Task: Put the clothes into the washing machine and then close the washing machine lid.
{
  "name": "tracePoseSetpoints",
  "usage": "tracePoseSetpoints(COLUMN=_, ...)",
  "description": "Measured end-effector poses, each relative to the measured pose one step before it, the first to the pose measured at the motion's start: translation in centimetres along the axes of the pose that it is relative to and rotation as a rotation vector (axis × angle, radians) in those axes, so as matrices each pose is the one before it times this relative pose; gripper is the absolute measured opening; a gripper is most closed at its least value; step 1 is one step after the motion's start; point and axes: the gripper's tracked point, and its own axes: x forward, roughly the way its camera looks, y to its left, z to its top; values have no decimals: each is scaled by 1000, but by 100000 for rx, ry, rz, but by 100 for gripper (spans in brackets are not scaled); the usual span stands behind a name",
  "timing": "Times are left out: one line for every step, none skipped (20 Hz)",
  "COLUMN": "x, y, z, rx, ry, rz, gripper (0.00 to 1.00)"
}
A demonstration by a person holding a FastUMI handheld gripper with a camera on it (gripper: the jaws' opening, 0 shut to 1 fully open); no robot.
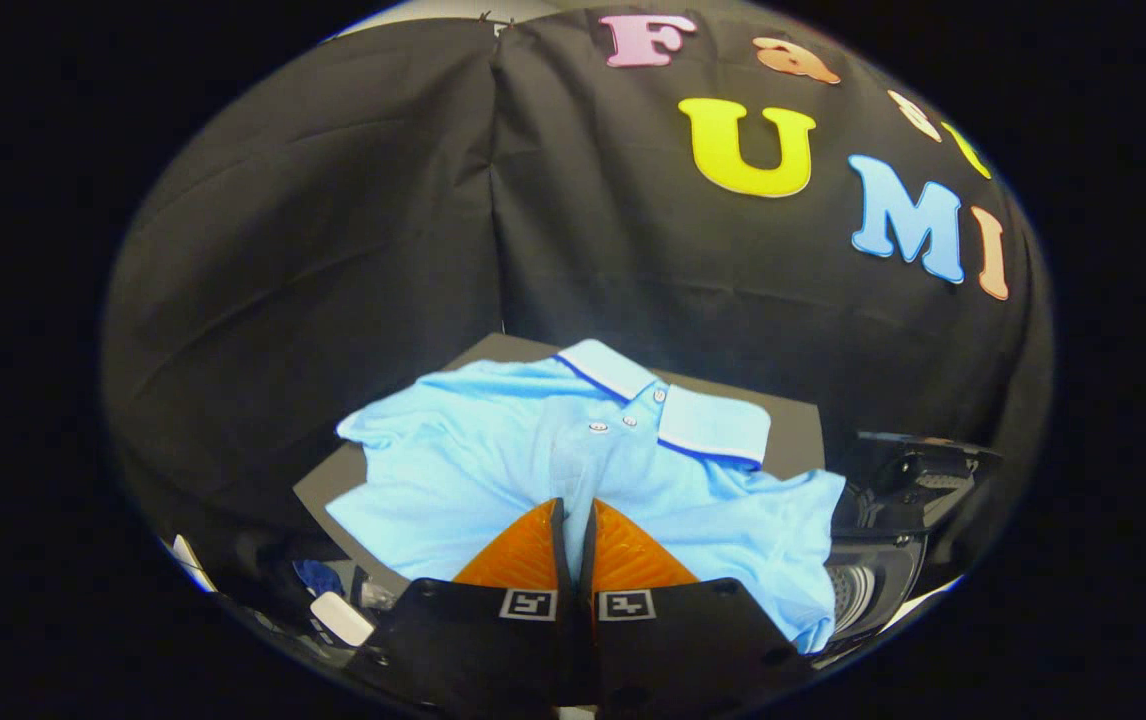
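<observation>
Just ahead of the fingertips in the gripper view, a light-blue short-sleeved polo shirt of soft knit cloth (pixel 493 470) lies spread over a dark grey flat counter (pixel 791 432), collar away from the tool and front placket facing up. The hand-held gripper (pixel 573 512) has its two fingers drawn nearly together, and a narrow ridge of the shirt's front fabric rises between their tips, so it appears to be pinching the cloth just below the buttons; whether both fingers press firmly cannot be told for certain. Beyond the shirt hangs the booth's black cloth wall (pixel 333 220). To the right of the fingers, past the shirt's sleeve, sits a dark machine with a ribbed opening (pixel 873 580), probably the washing machine, though too little of it shows to be sure.

The shirt should handle as a light, limp thing: it will drape and trail from any single pinch point instead of lifting as one piece. It is not fragile or slippery. A bunched fold near the chest seems a sound place to hold, since a gathered thickness grips better than one layer; the hanging sleeves and hem may catch on the machine's rim.
</observation>
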Motion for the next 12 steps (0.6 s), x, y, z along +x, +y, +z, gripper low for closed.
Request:
tracePoseSetpoints(x=-1040, y=-475, z=1756, rx=-33, ry=-4454, rz=344, gripper=1)
tracePoseSetpoints(x=-803, y=-377, z=1124, rx=-478, ry=-3341, rz=-195, gripper=1)
tracePoseSetpoints(x=-955, y=-763, z=1314, rx=-170, ry=-3118, rz=-692, gripper=1)
tracePoseSetpoints(x=-661, y=-916, z=943, rx=436, ry=-2211, rz=-715, gripper=1)
tracePoseSetpoints(x=-667, y=-930, z=846, rx=798, ry=-1945, rz=-626, gripper=1)
tracePoseSetpoints(x=-810, y=-1097, z=681, rx=968, ry=-1550, rz=-881, gripper=1)
tracePoseSetpoints(x=-684, y=-968, z=810, rx=871, ry=-1229, rz=-522, gripper=1)
tracePoseSetpoints(x=-643, y=-873, z=565, rx=745, ry=-1134, rz=-571, gripper=1)
tracePoseSetpoints(x=-853, y=-1132, z=891, rx=1069, ry=-1573, rz=-822, gripper=1)
tracePoseSetpoints(x=-649, y=-931, z=820, rx=548, ry=-1657, rz=-571, gripper=1)
tracePoseSetpoints(x=-765, y=-1090, z=757, rx=546, ry=-1465, rz=-825, gripper=1)
tracePoseSetpoints(x=-891, y=-1289, z=630, rx=906, ry=-1655, rz=-616, gripper=1)
